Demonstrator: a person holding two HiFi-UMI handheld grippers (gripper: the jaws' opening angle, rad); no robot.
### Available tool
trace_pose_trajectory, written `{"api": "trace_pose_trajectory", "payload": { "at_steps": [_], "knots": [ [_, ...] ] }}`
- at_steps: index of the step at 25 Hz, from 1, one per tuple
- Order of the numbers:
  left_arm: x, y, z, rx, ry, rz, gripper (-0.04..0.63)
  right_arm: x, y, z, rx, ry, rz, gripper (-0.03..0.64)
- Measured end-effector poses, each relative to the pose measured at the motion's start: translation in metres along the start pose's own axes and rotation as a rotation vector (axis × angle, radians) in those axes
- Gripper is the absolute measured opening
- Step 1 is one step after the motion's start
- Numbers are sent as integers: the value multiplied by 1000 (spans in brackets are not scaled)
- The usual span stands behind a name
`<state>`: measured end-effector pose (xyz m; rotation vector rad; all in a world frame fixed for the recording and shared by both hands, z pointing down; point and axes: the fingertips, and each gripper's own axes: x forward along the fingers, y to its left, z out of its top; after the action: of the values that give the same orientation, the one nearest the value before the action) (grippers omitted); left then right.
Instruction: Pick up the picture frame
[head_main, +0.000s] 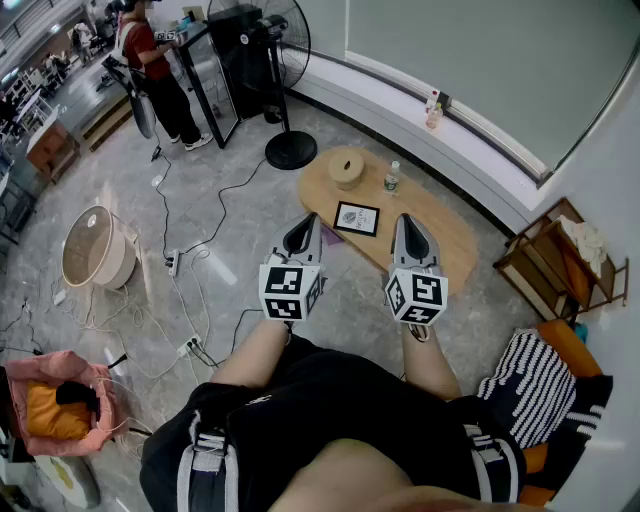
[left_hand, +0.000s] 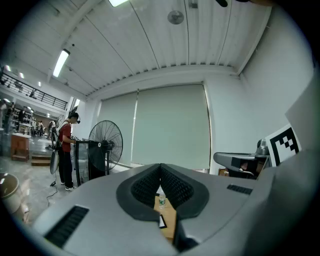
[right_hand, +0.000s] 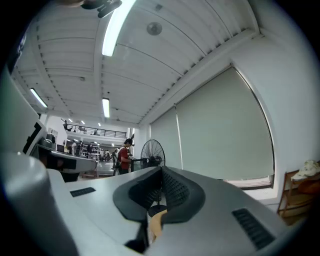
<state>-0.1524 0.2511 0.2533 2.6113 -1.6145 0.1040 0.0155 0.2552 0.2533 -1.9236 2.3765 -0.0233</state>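
Observation:
A black picture frame with a white print lies flat on the oval wooden table. My left gripper hovers just left of it, level, jaws shut and empty. To the frame's right my right gripper is held level above the table, also shut with nothing in it. In the left gripper view, the shut left gripper shows a sliver of the table, the frame's corner and a water bottle below its tips. Beneath the shut right gripper, the right gripper view shows only a strip of table edge.
On the table stand a round wooden container and a small water bottle. A black pedestal fan stands behind it. Cables and a power strip trail over the floor at left. A wooden shelf stands right. A person stands far back.

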Motion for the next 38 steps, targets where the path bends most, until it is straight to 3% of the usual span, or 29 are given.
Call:
{"api": "trace_pose_trajectory", "payload": {
  "at_steps": [23, 38],
  "knots": [
    [22, -53, -7, -8, 3, 50, 21, -9, -58, -11, 27, 21, 54, 17],
    [88, -36, -26, -13, 13, 25, 21, 41, -88, -37, 33, 33, 15, 17]
  ]
}}
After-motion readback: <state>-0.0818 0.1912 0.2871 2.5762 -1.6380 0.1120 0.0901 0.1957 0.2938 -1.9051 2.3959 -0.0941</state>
